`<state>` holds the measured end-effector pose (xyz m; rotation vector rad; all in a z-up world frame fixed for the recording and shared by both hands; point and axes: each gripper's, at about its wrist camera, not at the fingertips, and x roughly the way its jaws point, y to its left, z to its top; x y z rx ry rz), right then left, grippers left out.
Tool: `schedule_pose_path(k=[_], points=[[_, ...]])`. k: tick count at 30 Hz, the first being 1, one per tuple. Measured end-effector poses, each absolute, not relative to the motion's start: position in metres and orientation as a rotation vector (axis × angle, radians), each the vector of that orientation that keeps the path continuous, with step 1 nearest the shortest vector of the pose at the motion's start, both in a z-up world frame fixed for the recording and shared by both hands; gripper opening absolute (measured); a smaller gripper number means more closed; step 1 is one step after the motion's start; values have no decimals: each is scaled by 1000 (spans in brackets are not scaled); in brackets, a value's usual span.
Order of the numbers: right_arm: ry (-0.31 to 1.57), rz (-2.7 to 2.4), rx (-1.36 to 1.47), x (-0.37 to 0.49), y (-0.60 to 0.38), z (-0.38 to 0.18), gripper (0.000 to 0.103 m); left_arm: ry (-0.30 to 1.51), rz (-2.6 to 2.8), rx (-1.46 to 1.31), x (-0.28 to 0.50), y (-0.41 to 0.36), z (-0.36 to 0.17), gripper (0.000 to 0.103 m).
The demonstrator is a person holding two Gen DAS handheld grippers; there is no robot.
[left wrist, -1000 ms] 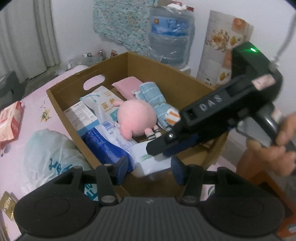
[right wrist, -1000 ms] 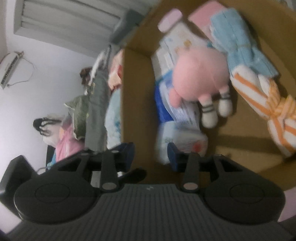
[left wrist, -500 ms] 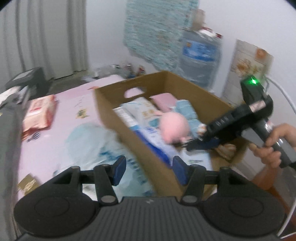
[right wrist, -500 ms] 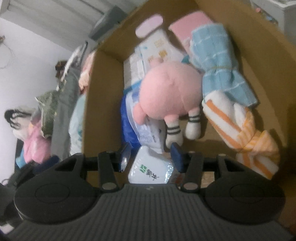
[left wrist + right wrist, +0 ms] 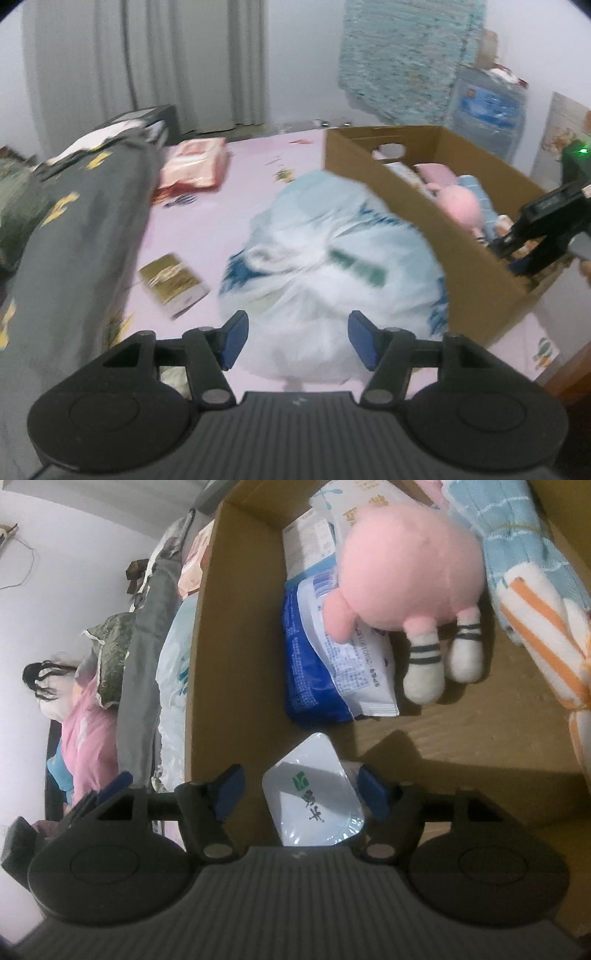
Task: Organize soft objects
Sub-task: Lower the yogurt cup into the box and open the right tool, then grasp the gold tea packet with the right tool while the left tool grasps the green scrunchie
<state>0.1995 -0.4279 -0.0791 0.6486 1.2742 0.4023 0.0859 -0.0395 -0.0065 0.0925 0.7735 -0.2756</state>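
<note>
- The left tool (image 5: 294, 339) hangs wide open over the bed, gripping nothing, both blue fingertips (image 5: 233, 339) spread apart.
- Right in front of it, a big pale-blue plastic bag (image 5: 332, 258) lies crumpled on the pink bedsheet (image 5: 207, 214), pressed against the outside wall of the cardboard box (image 5: 443, 236).
- Off to the left, a small gold packet (image 5: 171, 282) sits near a grey blanket (image 5: 74, 229), with a red-and-white pack (image 5: 192, 168) farther back.
- The right tool (image 5: 297, 794) is inside the box, jaws open, and a white tissue pack (image 5: 314, 794) lies between the pads; whether they touch it cannot be told.
- Just beyond, on the box floor (image 5: 480, 731), a blue-and-white wipes pack (image 5: 328, 664) lies under the pink plush toy (image 5: 406, 572), whose striped feet point toward the tool.
- Beside the plush on the right: a blue towel (image 5: 517, 535) and an orange-striped cloth (image 5: 543, 638).
</note>
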Motion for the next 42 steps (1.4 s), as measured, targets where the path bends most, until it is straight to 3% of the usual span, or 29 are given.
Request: schedule_pose_path(k=[11, 19, 30, 36, 40, 42], points=[[963, 306, 452, 183, -427, 7, 72, 785, -52, -15, 50, 31, -35, 64], [923, 582, 358, 209, -316, 43, 82, 746, 51, -23, 50, 47, -46, 64], [1225, 752, 130, 308, -106, -30, 83, 711, 90, 183, 87, 32, -82, 64], [1287, 658, 25, 351, -56, -76, 83, 751, 55, 141, 101, 42, -100, 64], [1305, 631, -54, 364, -40, -101, 81, 751, 37, 143, 101, 42, -109, 54], [1309, 634, -75, 366, -35, -108, 76, 745, 21, 136, 99, 43, -109, 43]])
